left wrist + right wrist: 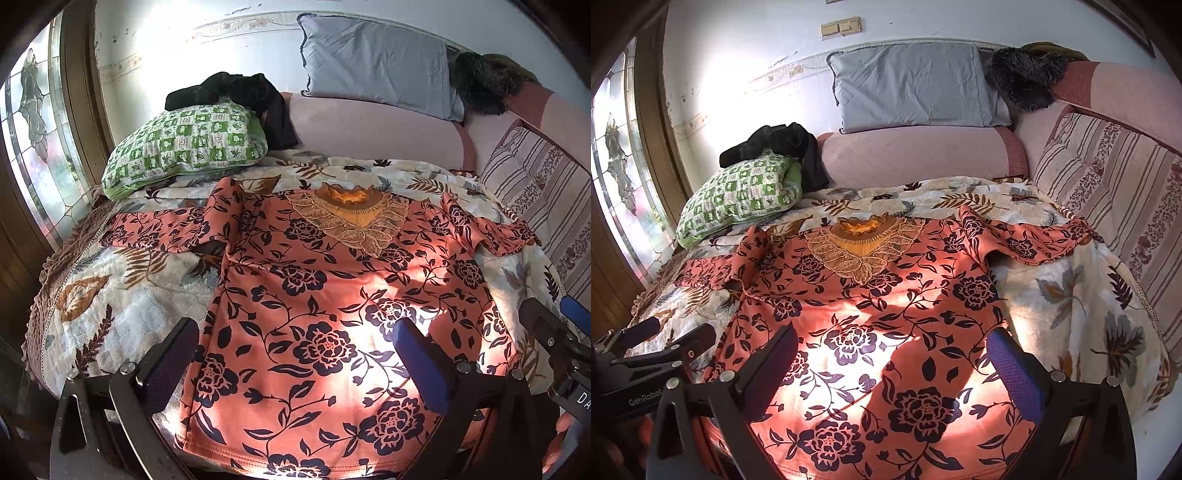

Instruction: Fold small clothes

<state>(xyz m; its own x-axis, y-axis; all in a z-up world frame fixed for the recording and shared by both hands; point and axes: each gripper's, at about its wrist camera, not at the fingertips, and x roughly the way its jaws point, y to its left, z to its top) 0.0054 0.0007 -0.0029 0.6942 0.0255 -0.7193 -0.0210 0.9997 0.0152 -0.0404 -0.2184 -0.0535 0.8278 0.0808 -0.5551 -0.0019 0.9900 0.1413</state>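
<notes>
The top [332, 306] lies spread flat on the bed [110, 295], collar at 12 o'clock, hem at 6, sleeves out toward 9 and 3. The left gripper [295, 354] and right gripper [894, 369] hover over the hem, jaws apart, holding nothing. Risks, as I judge them: the plush blanket [1071, 302] may get pinched along with the hem, and uneven lifts would skew the fold; the rumpled 9 o'clock sleeve could bunch underneath.
</notes>
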